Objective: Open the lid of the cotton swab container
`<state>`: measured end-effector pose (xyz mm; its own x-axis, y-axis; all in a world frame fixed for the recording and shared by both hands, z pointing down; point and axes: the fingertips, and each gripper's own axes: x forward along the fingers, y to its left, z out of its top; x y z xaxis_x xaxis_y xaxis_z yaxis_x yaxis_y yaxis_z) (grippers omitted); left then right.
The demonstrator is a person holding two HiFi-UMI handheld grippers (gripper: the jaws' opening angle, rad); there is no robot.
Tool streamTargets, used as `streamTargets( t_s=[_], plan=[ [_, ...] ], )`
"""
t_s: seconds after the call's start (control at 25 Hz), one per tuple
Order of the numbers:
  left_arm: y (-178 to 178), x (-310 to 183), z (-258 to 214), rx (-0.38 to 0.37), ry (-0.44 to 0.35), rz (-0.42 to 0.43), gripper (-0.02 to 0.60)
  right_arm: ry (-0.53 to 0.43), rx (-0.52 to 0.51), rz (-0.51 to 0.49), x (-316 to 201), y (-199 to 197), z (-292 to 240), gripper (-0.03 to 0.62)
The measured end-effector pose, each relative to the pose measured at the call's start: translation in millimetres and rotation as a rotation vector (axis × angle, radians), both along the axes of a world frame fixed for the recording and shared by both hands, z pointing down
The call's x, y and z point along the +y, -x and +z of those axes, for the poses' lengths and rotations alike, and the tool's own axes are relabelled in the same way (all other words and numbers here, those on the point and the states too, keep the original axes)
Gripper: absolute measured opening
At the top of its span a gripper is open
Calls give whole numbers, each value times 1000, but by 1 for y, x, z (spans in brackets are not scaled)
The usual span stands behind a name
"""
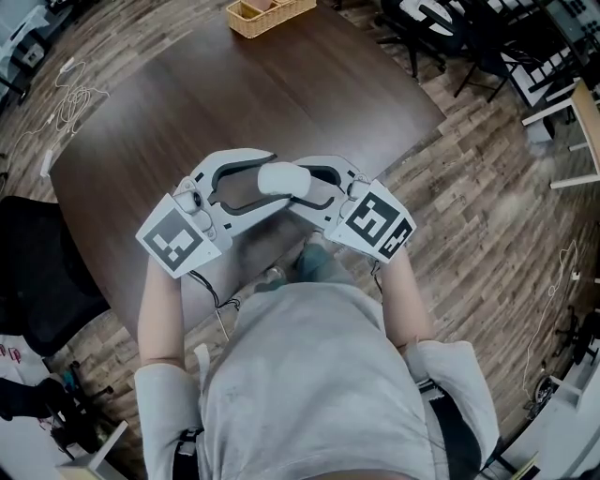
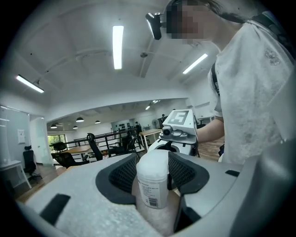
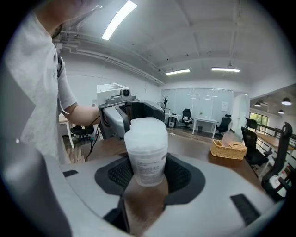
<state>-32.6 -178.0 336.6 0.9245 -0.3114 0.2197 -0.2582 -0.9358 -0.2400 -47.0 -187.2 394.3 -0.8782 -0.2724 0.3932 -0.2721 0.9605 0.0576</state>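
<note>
A small white cotton swab container [image 1: 281,178] with a printed label is held in the air over the near edge of the table, in front of the person's chest. My right gripper [image 1: 302,186] is shut on its body; in the right gripper view the container [image 3: 147,152] stands upright between the dark pads, its translucent lid on top. My left gripper [image 1: 267,180] comes from the opposite side. Its jaws stand wide around the same container [image 2: 152,180], and the pads do not seem to press on it.
The dark wooden table [image 1: 187,112] stretches away beyond the grippers. A wicker basket [image 1: 269,13] sits at its far edge and shows in the right gripper view too [image 3: 229,149]. A black chair [image 1: 37,272] stands at the left, and cables lie on the floor at the far left.
</note>
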Motion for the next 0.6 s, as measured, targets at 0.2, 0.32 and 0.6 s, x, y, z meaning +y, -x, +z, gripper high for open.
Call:
streamTargets(
  t_s=[0.2, 0.32, 0.6],
  plan=[
    [-2, 6, -1, -80, -116, 21, 213, 47, -1, 26, 2, -5, 3, 190],
    [-5, 8, -3, -102, -144, 10, 212, 47, -9, 54, 1, -7, 2, 190],
    [2, 14, -16, -10, -146, -7, 213, -3, -8, 119, -4, -8, -1, 192]
  ],
)
